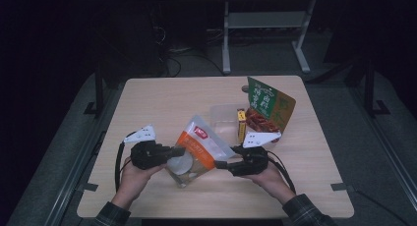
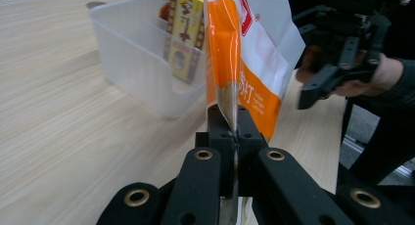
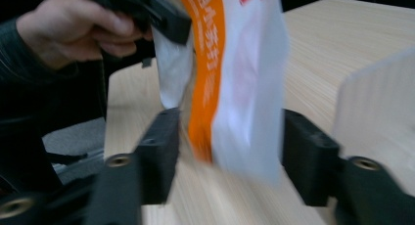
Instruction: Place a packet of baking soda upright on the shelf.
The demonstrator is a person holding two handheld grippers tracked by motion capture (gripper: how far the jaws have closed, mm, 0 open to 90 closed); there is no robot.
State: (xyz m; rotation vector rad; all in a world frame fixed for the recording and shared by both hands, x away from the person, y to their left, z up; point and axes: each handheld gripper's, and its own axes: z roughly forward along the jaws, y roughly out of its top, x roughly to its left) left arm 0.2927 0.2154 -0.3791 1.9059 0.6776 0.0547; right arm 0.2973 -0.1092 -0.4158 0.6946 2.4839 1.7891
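Orange-and-white snack pouch: white Chinese characters on the orange band and a red logo patch near its top, neither legible. Yellow box in the clear plastic container: printed characters, unreadable. Green bag, upper right of the high view: large white Chinese characters, not decipherable.

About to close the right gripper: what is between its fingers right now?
In the right gripper view, the orange-and-white snack pouch hangs between the right gripper fingers, not yet pinched; the left gripper clamps its edge.
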